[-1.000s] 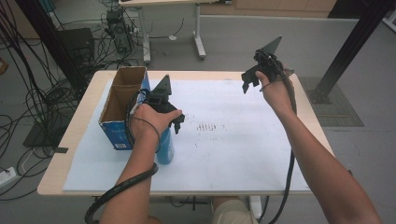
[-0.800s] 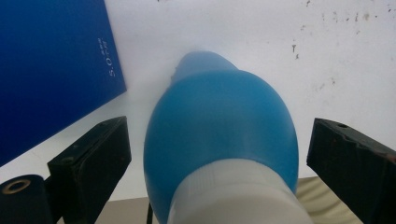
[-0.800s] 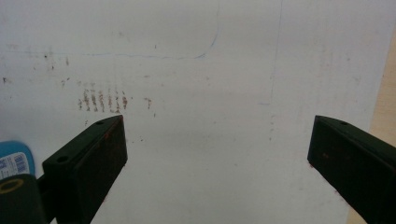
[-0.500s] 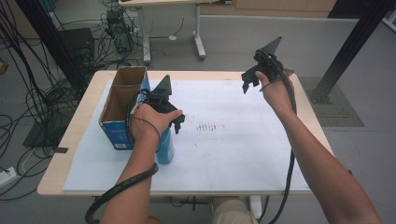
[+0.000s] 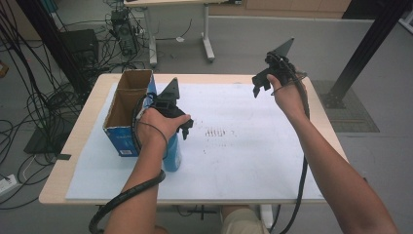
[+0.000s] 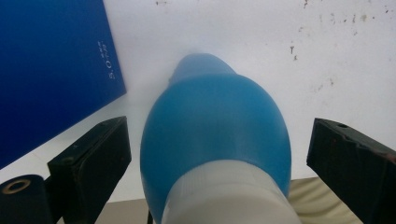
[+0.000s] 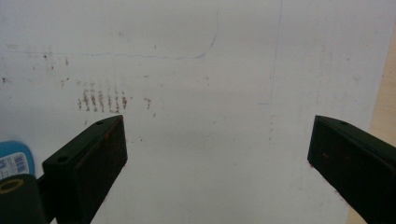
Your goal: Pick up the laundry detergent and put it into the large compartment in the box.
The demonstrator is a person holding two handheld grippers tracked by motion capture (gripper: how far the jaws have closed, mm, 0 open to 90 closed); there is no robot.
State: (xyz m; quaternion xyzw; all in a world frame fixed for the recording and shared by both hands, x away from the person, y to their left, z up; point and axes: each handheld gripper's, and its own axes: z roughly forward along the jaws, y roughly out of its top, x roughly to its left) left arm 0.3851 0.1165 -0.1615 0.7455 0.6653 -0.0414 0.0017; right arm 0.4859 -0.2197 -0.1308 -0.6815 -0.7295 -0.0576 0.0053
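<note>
Blue bottle (image 6: 215, 135) between spread left gripper (image 6: 219, 158) fingers (image 6: 91, 168)

Looked like a lab or test workshop. Noted bundled cables (image 5: 29, 97) across grey floor (image 5: 234, 39), electronics rack (image 5: 80, 46), bare worktable (image 5: 85, 122), black rig strut (image 5: 367, 46).

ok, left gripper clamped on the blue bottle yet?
No: in the left gripper view the blue bottle sits between the left gripper fingers, with white sheet showing on both sides.
</note>
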